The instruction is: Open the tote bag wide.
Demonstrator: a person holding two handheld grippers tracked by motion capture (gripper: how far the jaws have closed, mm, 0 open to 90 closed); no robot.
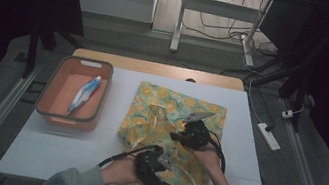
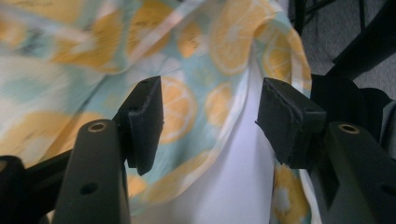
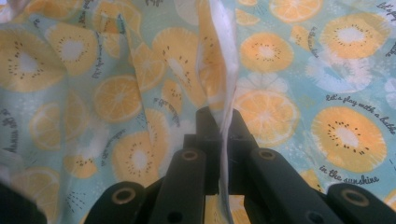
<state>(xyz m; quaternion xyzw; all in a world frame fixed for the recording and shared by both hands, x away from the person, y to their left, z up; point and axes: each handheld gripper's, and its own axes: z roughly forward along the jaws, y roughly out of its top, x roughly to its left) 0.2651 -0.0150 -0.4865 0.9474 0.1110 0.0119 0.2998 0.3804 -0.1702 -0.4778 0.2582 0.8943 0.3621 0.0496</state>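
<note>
Right gripper [image 3: 219, 140] pinches fruit-print bag [image 1: 168, 118] edge; left gripper [image 2: 210, 126] fingers open. Thin fabric may slip out if tugged.

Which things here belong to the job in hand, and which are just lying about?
In the job:
fruit-print cloth
right gripper, shut on a fold of it
left gripper, open at its edge

Lying about:
orange basket
tube inside it
</note>
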